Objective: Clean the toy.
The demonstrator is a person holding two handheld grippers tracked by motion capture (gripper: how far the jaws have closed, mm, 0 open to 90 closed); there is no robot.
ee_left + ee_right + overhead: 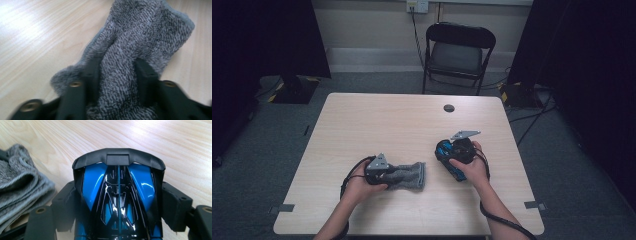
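A grey terry towel (412,175) lies bunched on the light wooden table (402,120), near its front edge. My left gripper (389,175) is at the towel's left end. In the left gripper view a raised fold of the towel (140,32) is pinched between the two black jaws of that gripper (120,75). To the right, my right gripper (447,154) is shut on a shiny blue and black toy car (443,148), held just above the table. In the right gripper view the car (117,187) sits between that gripper's (118,202) pads, with its black wing pointing away.
A black folding chair (459,50) stands behind the table's far edge. A dark round cable hole (449,108) is set in the tabletop near the back. Dark curtains flank both sides. The towel's edge (17,182) lies just left of the car.
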